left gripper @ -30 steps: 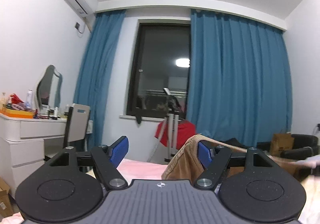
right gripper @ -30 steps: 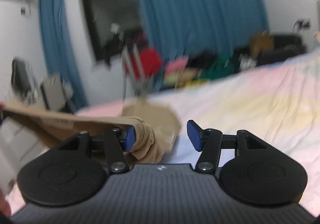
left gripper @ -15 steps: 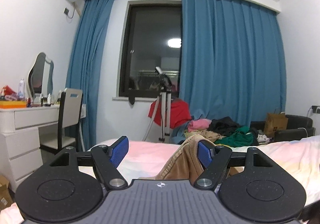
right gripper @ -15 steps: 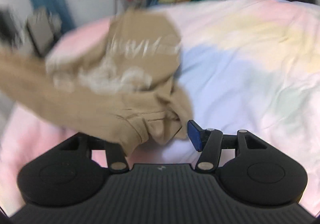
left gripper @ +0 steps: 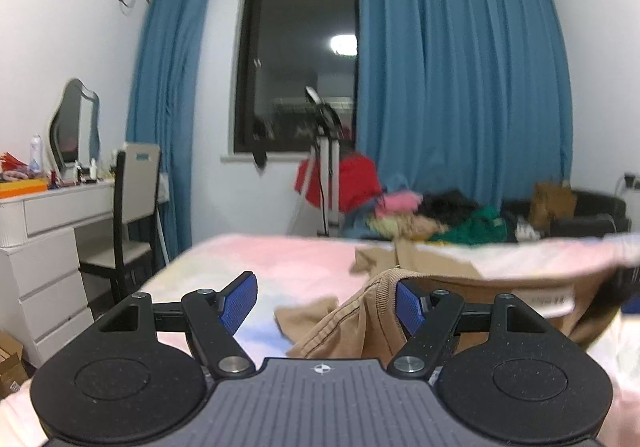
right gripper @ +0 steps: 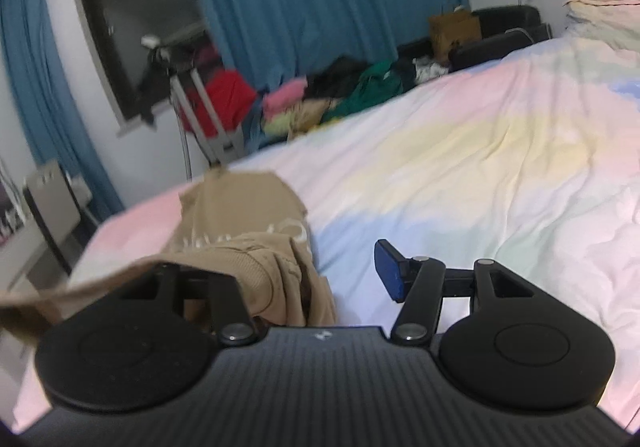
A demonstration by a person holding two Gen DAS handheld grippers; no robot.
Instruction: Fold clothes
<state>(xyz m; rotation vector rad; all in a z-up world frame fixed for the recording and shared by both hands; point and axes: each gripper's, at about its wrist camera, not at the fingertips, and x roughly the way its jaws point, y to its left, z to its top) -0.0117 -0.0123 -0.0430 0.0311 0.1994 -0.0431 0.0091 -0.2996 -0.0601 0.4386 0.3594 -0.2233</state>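
A tan sweatshirt (left gripper: 360,327) with white lettering stretches between both grippers above a pastel bed (left gripper: 280,259). In the left wrist view its ribbed edge is draped over the right finger (left gripper: 408,307) of my left gripper (left gripper: 324,287), whose jaws stand wide apart. In the right wrist view the sweatshirt (right gripper: 240,207) covers the left finger of my right gripper (right gripper: 320,259), which is also open, with its blue right pad (right gripper: 388,271) bare. The far part of the sweatshirt lies on the bed (right gripper: 480,167).
A pile of clothes (left gripper: 440,215) and a black sofa (left gripper: 592,215) lie beyond the bed's far edge. A tripod (left gripper: 328,167) stands by the window. To the left are a chair (left gripper: 136,207) and a white dresser (left gripper: 40,247). A pillow (right gripper: 600,19) sits at the far right.
The left gripper has come lower over the bed, the sweatshirt still hooked on its right finger. The right view swung down and back up, and the sweatshirt's body now rests on the bed.
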